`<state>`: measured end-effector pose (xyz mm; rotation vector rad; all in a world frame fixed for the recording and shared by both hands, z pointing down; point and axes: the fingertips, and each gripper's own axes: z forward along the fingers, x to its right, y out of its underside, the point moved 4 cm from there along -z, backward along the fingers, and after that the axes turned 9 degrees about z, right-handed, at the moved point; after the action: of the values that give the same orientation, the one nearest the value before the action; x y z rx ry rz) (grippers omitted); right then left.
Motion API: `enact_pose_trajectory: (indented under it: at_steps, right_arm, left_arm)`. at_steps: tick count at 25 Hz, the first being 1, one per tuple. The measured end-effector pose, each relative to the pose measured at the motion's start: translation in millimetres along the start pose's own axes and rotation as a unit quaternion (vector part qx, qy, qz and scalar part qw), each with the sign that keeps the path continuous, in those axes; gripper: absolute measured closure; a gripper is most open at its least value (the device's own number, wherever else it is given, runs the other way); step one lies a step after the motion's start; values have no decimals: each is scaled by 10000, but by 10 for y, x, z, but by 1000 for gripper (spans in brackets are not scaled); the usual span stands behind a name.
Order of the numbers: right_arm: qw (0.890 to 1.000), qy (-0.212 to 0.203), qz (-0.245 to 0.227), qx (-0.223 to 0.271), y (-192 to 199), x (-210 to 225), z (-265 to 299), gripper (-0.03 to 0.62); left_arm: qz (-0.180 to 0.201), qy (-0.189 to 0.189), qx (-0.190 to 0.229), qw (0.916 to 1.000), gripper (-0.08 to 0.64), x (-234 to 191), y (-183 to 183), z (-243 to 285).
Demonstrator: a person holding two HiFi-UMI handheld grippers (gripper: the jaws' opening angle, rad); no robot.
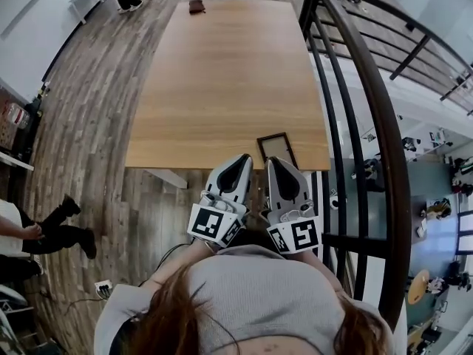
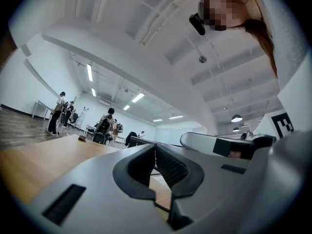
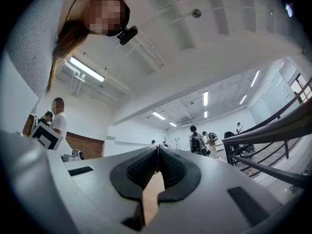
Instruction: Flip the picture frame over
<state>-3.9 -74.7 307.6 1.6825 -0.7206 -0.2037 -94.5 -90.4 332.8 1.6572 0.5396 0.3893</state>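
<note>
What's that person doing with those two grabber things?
A person stands at the near edge of a wooden table, holding a two-jaw gripper in each hand. The left gripper and right gripper are side by side, both shut and empty, pointing toward the table. A small dark picture frame lies flat by the table's near right corner, just ahead of the right gripper. Neither gripper is touching it, so the flip has not yet begun.

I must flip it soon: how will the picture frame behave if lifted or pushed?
The frame looks thin and rigid, so it should lift as one piece. Lying flat on the smooth table, it may slide rather than tip. It sits near the edge; a push could send it off.
</note>
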Motion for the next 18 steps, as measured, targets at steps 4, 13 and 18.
enact_pose_trajectory:
  at_steps: [4,13,18]
  right_arm:
    - [9999,82,27,-60,12,112,22,575]
    - [9979,407,209,-466,295,555,-101,575]
    - [9917,756,281,-998,660,791,-300,575]
  left_arm:
    - [-59,-37,-86,9999,554,-38,62,98]
    - [-82,48,-548,9985,554,67,452,239]
    - [-181,43,-888,9959,554,136,734,188]
